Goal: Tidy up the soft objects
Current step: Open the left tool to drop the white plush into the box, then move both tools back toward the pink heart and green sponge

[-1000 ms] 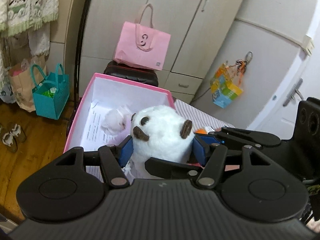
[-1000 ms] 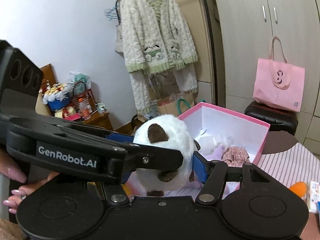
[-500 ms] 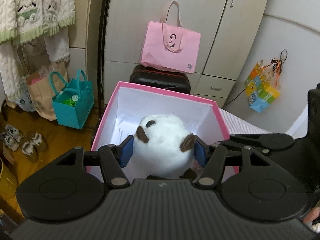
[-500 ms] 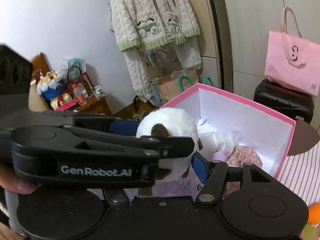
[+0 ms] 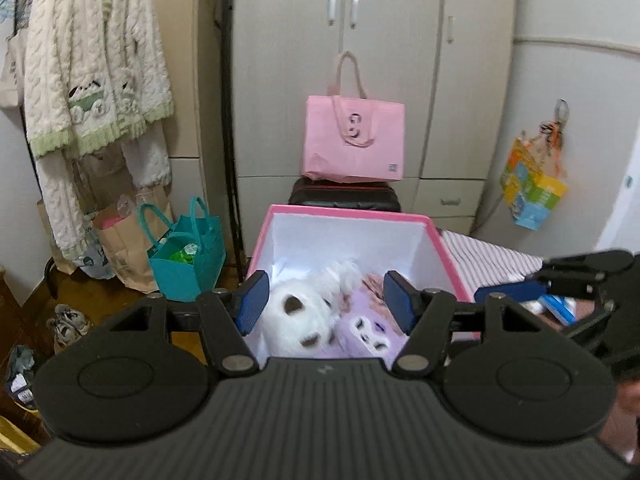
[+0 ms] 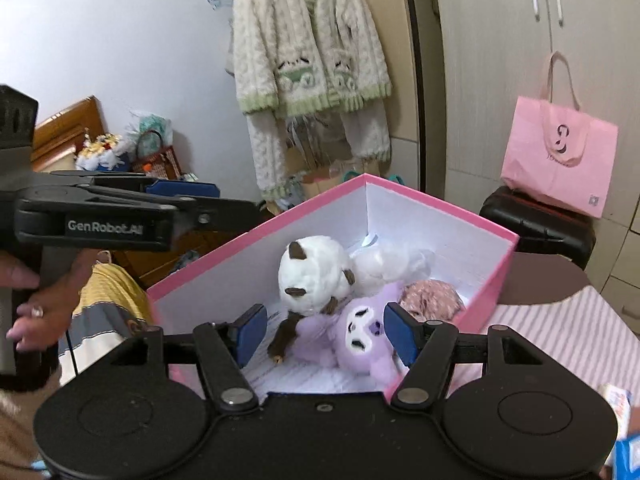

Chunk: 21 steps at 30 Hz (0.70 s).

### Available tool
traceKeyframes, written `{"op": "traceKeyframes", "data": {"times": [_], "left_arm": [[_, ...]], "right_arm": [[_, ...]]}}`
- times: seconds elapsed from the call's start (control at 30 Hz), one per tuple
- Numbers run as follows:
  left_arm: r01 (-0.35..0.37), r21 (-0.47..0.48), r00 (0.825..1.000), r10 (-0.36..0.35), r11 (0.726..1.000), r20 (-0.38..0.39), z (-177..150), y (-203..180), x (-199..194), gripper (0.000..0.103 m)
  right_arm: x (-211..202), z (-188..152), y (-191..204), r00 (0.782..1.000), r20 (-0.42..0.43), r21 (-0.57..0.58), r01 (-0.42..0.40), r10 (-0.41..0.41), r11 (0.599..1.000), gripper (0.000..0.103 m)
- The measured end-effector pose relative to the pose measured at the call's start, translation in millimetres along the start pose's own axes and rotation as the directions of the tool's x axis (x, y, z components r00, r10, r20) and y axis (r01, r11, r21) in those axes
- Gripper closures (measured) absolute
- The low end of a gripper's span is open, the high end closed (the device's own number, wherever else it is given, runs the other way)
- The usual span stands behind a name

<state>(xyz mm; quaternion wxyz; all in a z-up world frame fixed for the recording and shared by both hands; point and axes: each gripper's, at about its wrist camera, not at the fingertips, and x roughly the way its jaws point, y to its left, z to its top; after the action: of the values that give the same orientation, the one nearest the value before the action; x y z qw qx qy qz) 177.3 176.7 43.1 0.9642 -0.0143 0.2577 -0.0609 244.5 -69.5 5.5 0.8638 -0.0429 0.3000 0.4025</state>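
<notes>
A white plush with brown ears lies inside the pink box, beside a purple plush, a white fluffy item and a pink patterned soft item. My left gripper is open and empty above the box's near side; it also shows in the right wrist view at the left. My right gripper is open and empty over the box's near corner; it also shows in the left wrist view at the right.
The box stands on a striped cloth. Behind it are a black suitcase with a pink tote bag, wardrobe doors, a hanging cardigan, and a teal bag on the wooden floor.
Both grippers held the white plush over the box; both have opened and the plush has dropped into the box. Both grippers have pulled back slightly.
</notes>
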Motion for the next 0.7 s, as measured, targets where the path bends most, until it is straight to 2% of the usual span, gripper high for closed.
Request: {"op": "traceKeyframes", "data": {"times": [0.2, 0.37, 0.57, 0.7], "left_arm": [[0.099, 0.058, 0.995, -0.097, 0.993, -0.036, -10, -25, -34, 0.04], [0.199, 0.081, 0.979, -0.194, 0.977, -0.067, -16, -47, -58, 0.04], [0.243, 0.183, 0.969, -0.232, 0.953, -0.081, -30, -85, -78, 0.04], [0.275, 0.2, 0.96, -0.256, 0.94, -0.118, -45, -109, -77, 0.04]], "right_arm": [[-48, -15, -2, 0.999, 0.037, -0.013, 0.036, -0.035, 0.999, 0.033], [-88, -26, -7, 0.996, 0.066, 0.001, 0.06, -0.06, 0.998, 0.033], [-129, -55, -13, 0.99, 0.086, 0.012, 0.113, -0.113, 0.994, 0.033], [-147, -73, -19, 0.985, 0.083, 0.008, 0.148, -0.148, 0.989, 0.031]]}}
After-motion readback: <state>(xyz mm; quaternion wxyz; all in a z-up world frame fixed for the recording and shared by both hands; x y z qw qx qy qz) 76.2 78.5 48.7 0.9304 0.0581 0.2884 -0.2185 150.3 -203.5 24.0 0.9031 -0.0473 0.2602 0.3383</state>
